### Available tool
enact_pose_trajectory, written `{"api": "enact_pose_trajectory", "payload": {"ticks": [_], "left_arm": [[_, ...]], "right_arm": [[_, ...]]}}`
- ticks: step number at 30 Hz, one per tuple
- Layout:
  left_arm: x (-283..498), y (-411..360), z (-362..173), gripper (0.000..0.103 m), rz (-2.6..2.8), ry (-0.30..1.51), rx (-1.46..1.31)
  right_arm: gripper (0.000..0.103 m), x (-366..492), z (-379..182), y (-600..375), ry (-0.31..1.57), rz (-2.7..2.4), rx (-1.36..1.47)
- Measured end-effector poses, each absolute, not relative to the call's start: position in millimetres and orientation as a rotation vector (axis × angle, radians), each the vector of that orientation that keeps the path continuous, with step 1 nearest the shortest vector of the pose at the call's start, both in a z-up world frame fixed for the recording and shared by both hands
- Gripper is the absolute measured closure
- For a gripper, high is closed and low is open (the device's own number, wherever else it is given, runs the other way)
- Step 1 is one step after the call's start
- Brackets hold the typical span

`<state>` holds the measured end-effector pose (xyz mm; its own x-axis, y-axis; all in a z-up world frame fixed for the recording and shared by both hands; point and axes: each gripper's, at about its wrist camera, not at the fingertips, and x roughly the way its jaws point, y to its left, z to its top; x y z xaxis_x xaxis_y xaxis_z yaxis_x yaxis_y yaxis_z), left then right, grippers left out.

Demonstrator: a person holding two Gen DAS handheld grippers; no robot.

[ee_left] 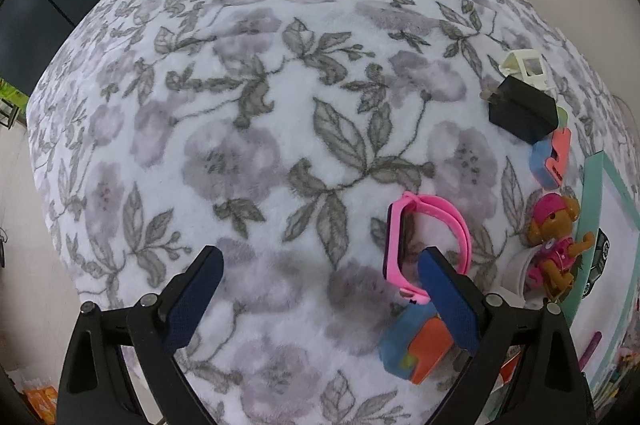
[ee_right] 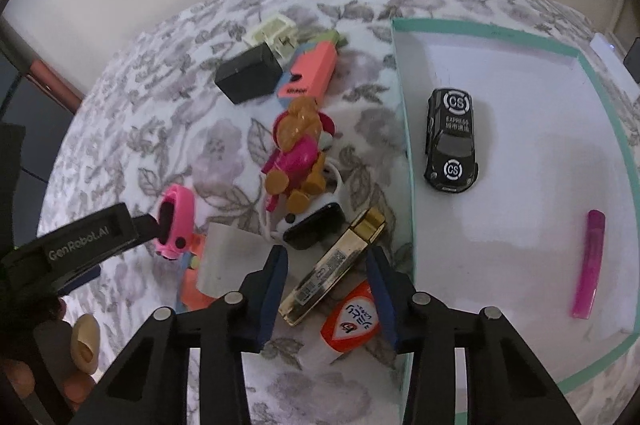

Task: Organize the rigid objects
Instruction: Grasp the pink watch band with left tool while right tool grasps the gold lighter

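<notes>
Black toy car [ee_right: 452, 141] and magenta tube [ee_right: 589, 263] lie flat inside the teal-rimmed tray [ee_right: 404, 113]. Left of the tray: gold lighter [ee_right: 334, 267], dog figure [ee_right: 298, 149], pink watch [ee_right: 174, 221], black block [ee_right: 248, 73].

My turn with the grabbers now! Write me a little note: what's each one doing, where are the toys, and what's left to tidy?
Left gripper: open, holding nothing, one finger beside the pink watch.
Right gripper: open, holding nothing, fingers either side of the gold flat case.
Done: the black toy car and the pink pen lie in the teal-rimmed tray.
Left on the blanket: pink watch, gold case, puppy figure, black box, coral block, cream plastic piece, orange-and-white packet.
</notes>
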<state>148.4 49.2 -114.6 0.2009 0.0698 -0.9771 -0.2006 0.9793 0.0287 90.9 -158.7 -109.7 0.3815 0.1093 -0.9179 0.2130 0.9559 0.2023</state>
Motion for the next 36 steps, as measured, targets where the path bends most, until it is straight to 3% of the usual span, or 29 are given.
{"api": "enact_pose_trajectory", "payload": {"ticks": [9,15,17,22,27,36], "left_arm": [[155.8,41.0,-138.4,0.030,0.160,1.387,-0.092],[161.0,26.1,-142.2,0.034,0.153,1.361,-0.038],[161.2,22.9,-141.7,0.040,0.143,1.358,-0.035],[159.8,9.9,-135.0,0.072,0.109,1.346,-0.003],[157.3,-0.1,-132.7,0.089,0.092,1.347,0.007],[150.5,20.9,-124.5,0.089,0.124,1.347,-0.057]], "right_arm": [[0.067,102.1,-121.9,-148.1,1.219,-0.080,0.244],[0.067,107.0,-128.2,-139.5,1.226,-0.087,0.181],[0.067,106.3,-128.3,-137.2,1.225,-0.089,0.161],[0.074,103.7,-127.7,-137.3,1.225,-0.093,0.155],[0.077,98.2,-125.7,-141.4,1.224,-0.072,0.173],[0.082,86.7,-118.1,-156.6,1.212,-0.070,0.257]]}}
